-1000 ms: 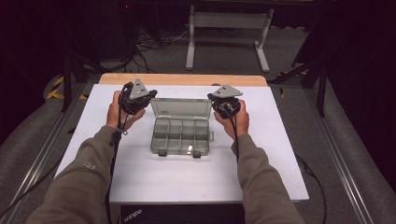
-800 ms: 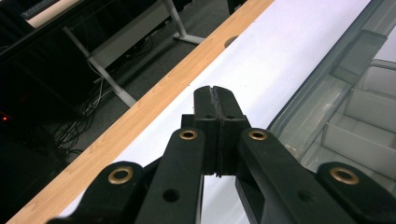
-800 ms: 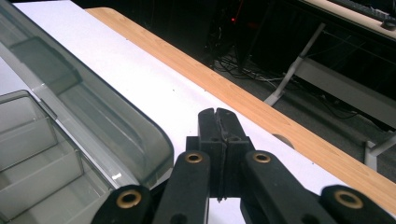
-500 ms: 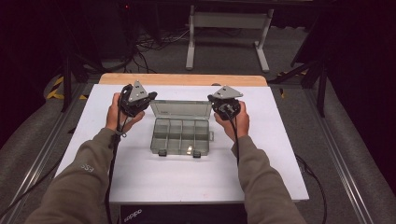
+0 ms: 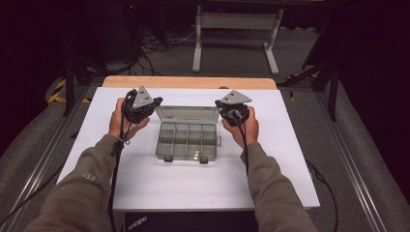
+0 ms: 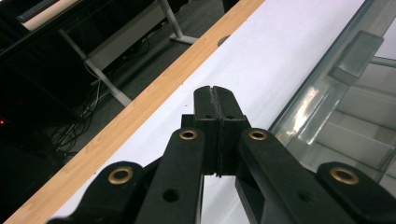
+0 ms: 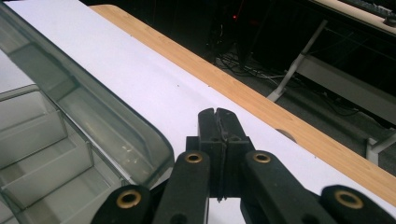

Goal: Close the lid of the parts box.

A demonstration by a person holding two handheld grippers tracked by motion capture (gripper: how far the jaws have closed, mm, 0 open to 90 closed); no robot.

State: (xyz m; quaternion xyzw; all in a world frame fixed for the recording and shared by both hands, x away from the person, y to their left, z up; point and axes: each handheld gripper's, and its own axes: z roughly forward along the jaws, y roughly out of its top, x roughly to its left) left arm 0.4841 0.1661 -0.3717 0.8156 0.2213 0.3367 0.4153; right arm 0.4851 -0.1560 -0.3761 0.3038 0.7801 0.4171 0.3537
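On the near edge of the table (image 5: 145,193), below the white top, a dark panel carries pale lettering too small to read; the grey left sleeve (image 5: 87,176) bears small pale letters, likewise unreadable. In the middle of the white top sits a clear grey plastic compartment box (image 5: 186,140), its lid (image 5: 186,114) open and leaning toward the far side, the tray split into small compartments, two dark latches on its near edge. The left gripper (image 5: 157,102) hovers just left of the lid, jaws pressed together on nothing. The right gripper (image 5: 220,104) hangs just right of it, jaws likewise closed and empty.
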